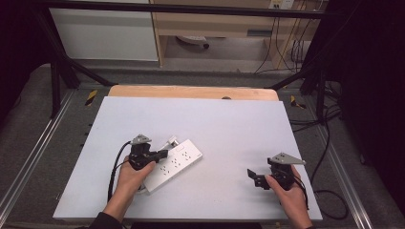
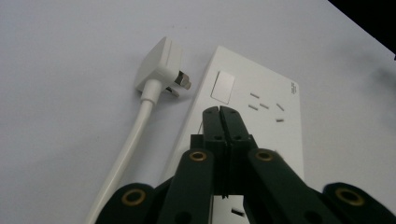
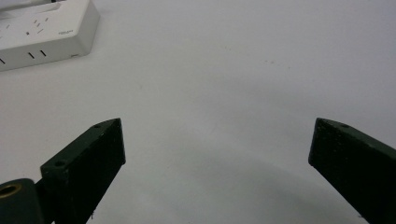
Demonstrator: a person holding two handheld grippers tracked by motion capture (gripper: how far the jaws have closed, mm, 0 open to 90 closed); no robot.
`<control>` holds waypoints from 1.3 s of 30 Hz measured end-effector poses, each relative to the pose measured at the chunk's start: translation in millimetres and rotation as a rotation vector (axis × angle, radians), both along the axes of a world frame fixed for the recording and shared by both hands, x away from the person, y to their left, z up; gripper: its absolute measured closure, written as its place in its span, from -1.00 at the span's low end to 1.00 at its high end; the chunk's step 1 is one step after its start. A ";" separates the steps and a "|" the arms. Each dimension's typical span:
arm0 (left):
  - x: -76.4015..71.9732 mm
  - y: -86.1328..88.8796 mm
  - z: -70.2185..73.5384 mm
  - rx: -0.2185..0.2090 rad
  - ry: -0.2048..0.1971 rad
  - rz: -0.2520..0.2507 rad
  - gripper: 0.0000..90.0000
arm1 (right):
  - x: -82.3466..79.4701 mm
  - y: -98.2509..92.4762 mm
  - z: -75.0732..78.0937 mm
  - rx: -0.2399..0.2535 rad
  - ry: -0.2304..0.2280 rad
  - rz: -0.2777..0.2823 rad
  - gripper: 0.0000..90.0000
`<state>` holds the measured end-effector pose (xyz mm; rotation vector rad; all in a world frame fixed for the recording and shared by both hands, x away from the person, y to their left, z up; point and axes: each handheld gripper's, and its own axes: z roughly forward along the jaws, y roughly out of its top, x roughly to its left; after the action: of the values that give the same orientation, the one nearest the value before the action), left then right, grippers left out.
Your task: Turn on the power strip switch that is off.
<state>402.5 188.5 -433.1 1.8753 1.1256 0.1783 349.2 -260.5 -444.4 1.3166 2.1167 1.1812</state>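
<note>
Left gripper (image 2: 219,109) sits right over the white power strip (image 2: 261,116), its jaws pressed together with nothing between them, tips just short of the strip's rocker switch (image 2: 222,87). The strip lies at an angle on the left half of the white tabletop (image 1: 229,124). Just beside it, the white plug (image 2: 161,70) lies unplugged on its side, pins towards the strip, cable (image 2: 126,154) trailing back. Over on the right, the right gripper (image 3: 217,154) hovers above bare tabletop, jaws spread wide, well apart from the strip.
</note>
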 end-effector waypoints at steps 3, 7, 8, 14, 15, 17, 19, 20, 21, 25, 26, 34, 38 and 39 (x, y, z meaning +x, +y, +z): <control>0.1 -0.3 -0.5 0.003 0.001 0.003 1.00 | 0.0 0.2 -0.1 0.001 0.002 -0.001 -0.91; 0.5 0.0 -1.7 0.008 0.005 0.004 1.00 | 0.0 0.2 0.0 0.000 0.000 0.001 -0.91; 0.7 0.0 -2.2 0.009 0.007 0.004 1.00 | 0.0 0.1 -0.1 0.000 0.000 0.001 -0.91; 1.4 0.7 -3.1 0.012 0.012 0.006 1.00 | 0.0 0.1 -0.1 -0.001 0.000 0.001 -0.91; 1.4 0.5 -3.4 0.010 0.013 0.007 1.00 | 0.0 0.1 -0.1 0.000 0.000 0.001 -0.91; 1.6 0.6 -3.8 0.012 0.014 0.006 1.00 | 0.0 0.2 -0.1 0.000 0.001 0.000 -0.91; 1.8 0.8 -4.2 0.012 0.016 0.005 1.00 | 0.0 0.1 -0.1 0.000 0.000 0.000 -0.91; 1.9 0.9 -4.3 0.011 0.018 0.008 1.00 | 0.0 0.1 -0.1 0.000 0.000 0.000 -0.91; 2.0 1.1 -4.3 0.012 0.018 0.008 1.00 | 0.0 0.0 -0.1 0.000 -0.001 0.000 -0.91; 2.3 1.3 -4.6 0.006 0.019 0.011 1.00 | 0.0 0.1 -0.2 0.000 0.002 0.000 -0.91; 2.4 1.3 -4.6 0.005 0.020 0.012 1.00 | 0.0 0.2 -0.2 0.000 0.002 0.000 -0.91; 2.8 2.8 -5.5 -0.010 0.031 0.014 1.00 | 0.1 0.5 -0.5 -0.002 0.004 0.000 -0.91; 3.2 3.7 -5.8 -0.017 0.037 0.012 1.00 | 0.1 0.4 -0.5 -0.003 0.005 0.000 -0.91; 3.3 3.7 -6.0 -0.020 0.038 0.014 1.00 | 0.1 0.5 -0.6 -0.002 0.004 -0.001 -0.91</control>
<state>405.8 192.2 -439.1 1.8601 1.1620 0.1395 349.3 -260.0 -445.0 1.3201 2.1199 1.1765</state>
